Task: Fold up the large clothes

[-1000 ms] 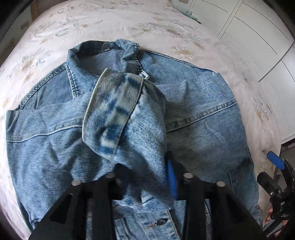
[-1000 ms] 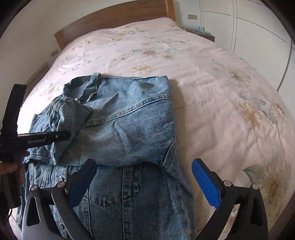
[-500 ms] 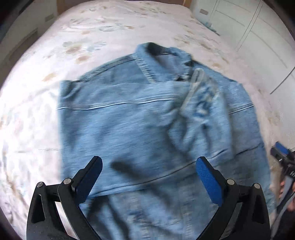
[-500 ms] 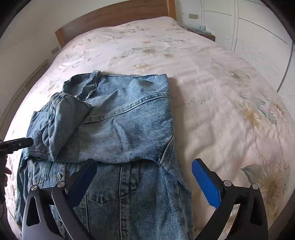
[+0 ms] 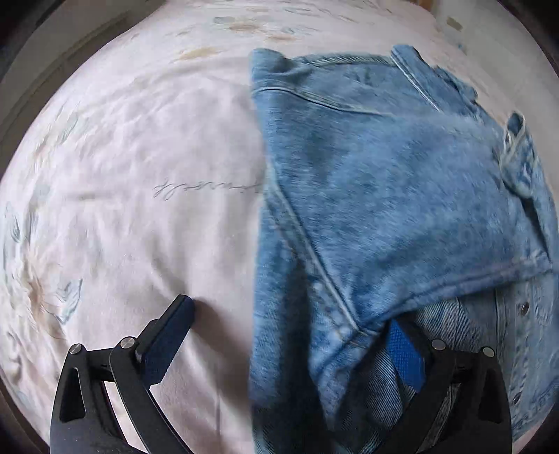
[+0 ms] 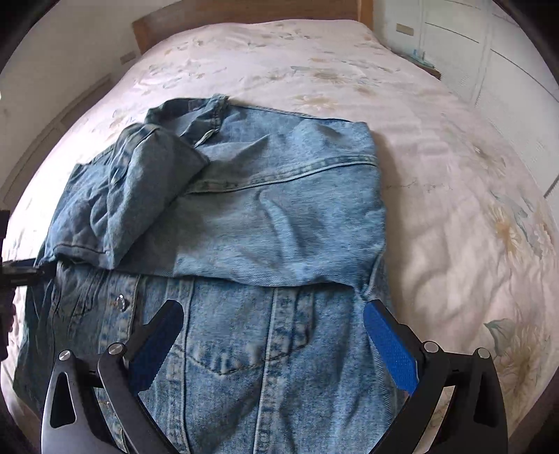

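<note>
A: Left gripper (image 5: 290, 338), jaws spread wide, nothing pinched. One pad sits over bare bedspread (image 5: 139, 167), the other tucks just under the folded-over flap of the denim jacket (image 5: 377, 195), straddling the jacket's side edge.

B: Right gripper (image 6: 276, 342)?

A: Also wide open, empty. It hangs over the jacket's lower front panel, near the snap button (image 6: 120, 302). One pad is just beside the jacket's edge on the wardrobe side of the bed.

B: Jacket position?

A: Flat on the bed, closer to the foot than the headboard (image 6: 244, 14). Both sleeves are folded in across the chest; one cuff (image 6: 153, 195) lies bunched and loose on top, collar toward the headboard.

B: Risks from here?

A: My read: if the left gripper closes where it stands, it may catch only the top flap, or snag bedspread with it. Lifting then peels the sleeve fold open. Left view is motion-blurred, so layers under that pad are unclear.

B: And the cuff?

A: Unsecured. Any uneven lift of the hem likely slides it off, skewing the fold.
</note>
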`<state>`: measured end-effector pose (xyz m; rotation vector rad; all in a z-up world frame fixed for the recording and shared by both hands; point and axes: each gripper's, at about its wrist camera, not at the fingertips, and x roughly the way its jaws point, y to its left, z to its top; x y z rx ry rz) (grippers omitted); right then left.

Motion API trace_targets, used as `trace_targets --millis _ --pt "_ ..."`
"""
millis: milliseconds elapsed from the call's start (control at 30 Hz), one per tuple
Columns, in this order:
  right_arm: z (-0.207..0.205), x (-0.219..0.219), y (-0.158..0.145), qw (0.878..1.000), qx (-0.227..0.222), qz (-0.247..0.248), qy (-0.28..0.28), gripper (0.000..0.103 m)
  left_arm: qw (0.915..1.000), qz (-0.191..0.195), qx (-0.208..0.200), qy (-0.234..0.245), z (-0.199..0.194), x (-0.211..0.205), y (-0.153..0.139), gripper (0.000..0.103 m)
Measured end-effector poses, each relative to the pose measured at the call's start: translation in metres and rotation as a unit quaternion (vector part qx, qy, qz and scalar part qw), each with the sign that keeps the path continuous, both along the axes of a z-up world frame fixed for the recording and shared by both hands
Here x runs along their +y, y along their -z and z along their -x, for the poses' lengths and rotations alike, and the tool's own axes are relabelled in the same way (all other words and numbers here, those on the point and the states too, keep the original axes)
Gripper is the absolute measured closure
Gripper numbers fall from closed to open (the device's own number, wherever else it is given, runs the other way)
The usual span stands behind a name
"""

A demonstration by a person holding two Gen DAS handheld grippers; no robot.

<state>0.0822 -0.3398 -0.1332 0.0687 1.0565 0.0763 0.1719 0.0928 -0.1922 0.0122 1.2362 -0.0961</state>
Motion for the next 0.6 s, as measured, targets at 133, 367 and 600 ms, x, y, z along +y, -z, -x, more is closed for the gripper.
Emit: trace_targets --millis 133,367,600 --pt "-0.016 0.031 -0.012 0.999 -0.008 0.029 -0.043 0.001 0.9996 0.023 -0.014 -0.005 0.004 0.012 0.004 0.003" --pt "-0.066 0.115 -0.028 0.989 -0.037 0.089 -0.109 0.001 0.9994 0.023 -0.025 0.006 0.010 0.017 0.004 0.002" --pt "-0.120 0.184 0.010 0.975 -0.003 0.172 -0.140 0.001 0.9993 0.023 -0.022 0.019 0.013 0.016 0.004 0.002"
